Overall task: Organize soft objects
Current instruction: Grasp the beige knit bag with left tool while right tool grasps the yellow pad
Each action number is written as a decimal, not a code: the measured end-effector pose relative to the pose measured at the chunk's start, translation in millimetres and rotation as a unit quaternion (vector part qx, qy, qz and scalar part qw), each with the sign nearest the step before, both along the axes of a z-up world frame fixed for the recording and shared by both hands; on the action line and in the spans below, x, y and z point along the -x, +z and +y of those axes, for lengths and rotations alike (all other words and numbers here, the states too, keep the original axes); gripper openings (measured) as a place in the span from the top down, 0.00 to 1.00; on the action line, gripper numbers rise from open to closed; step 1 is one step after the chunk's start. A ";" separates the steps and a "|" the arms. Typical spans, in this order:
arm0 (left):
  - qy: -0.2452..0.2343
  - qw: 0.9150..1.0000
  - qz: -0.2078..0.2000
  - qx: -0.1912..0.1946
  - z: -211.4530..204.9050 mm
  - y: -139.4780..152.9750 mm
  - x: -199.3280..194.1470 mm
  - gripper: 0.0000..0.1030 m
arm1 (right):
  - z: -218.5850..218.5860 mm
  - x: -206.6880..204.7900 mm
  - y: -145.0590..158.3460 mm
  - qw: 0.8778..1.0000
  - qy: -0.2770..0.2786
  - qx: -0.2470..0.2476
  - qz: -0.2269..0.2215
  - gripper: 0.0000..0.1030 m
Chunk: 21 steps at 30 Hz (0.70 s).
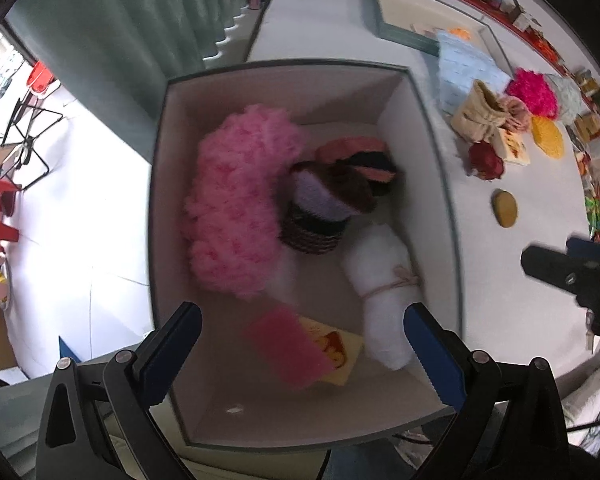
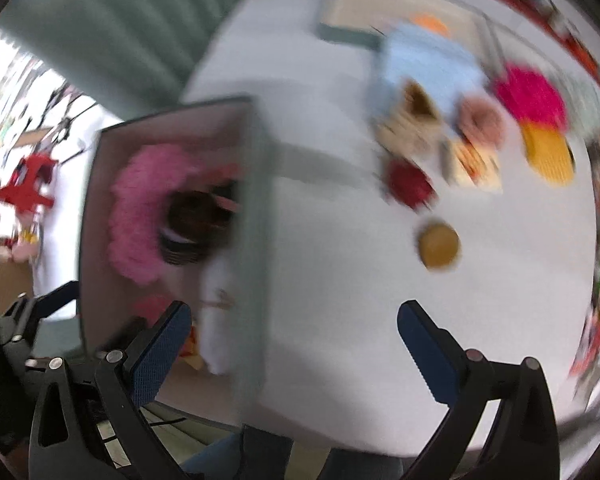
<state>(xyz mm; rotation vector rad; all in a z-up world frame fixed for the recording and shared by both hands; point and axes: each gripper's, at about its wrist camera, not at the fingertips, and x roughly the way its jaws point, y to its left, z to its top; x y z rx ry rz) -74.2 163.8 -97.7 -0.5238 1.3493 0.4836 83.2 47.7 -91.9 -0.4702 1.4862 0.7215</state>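
Two grippers, both spread wide and carrying nothing. Left gripper (image 1: pixel 302 330) poised above the open box (image 1: pixel 436 128), fingers framing its near end, apparently for dropping items straight in. Right gripper (image 2: pixel 294 328) over bare table (image 2: pixel 340 280) just beside the box wall, aimed toward the unsorted pile, probably for the next pick; view heavily blurred.

Box contents, left wrist view:
- fluffy pink piece (image 1: pixel 236 200) at 9 o'clock, along the left wall
- dark bundle (image 1: pixel 332 196) at centre, resting on a woven basket-like item
- white roll (image 1: pixel 384 284), tied with cord, at 4 o'clock
- pink pad (image 1: pixel 288 344) over a yellow card at 6 o'clock

Soft objects remaining on the table at 2 o'clock from the box: magenta fluff (image 1: pixel 534 92), beige pouch (image 1: pixel 478 114), yellow pad (image 1: pixel 548 136), dark red piece (image 1: pixel 486 160), round tan disc (image 1: pixel 504 208). Sorting judged partly done.
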 end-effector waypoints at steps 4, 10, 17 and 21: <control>-0.015 1.000 0.002 -0.010 -13.9 8.6 -23.6 0.01 | -51.1 -23.3 -21.8 0.997 -0.068 0.033 0.020 0.00; -0.031 0.999 -0.016 0.009 -37.9 25.9 -78.3 0.02 | -109.8 -49.7 -50.8 0.989 -0.128 0.063 0.039 0.00; -0.033 0.999 -0.024 0.035 -56.9 18.9 -167.1 0.02 | -115.0 -80.1 -70.7 0.991 -0.115 0.065 0.026 0.00; -0.031 0.999 -0.013 0.022 -57.4 0.6 -209.2 0.02 | -104.2 -93.7 -79.4 0.995 -0.079 0.058 0.013 0.00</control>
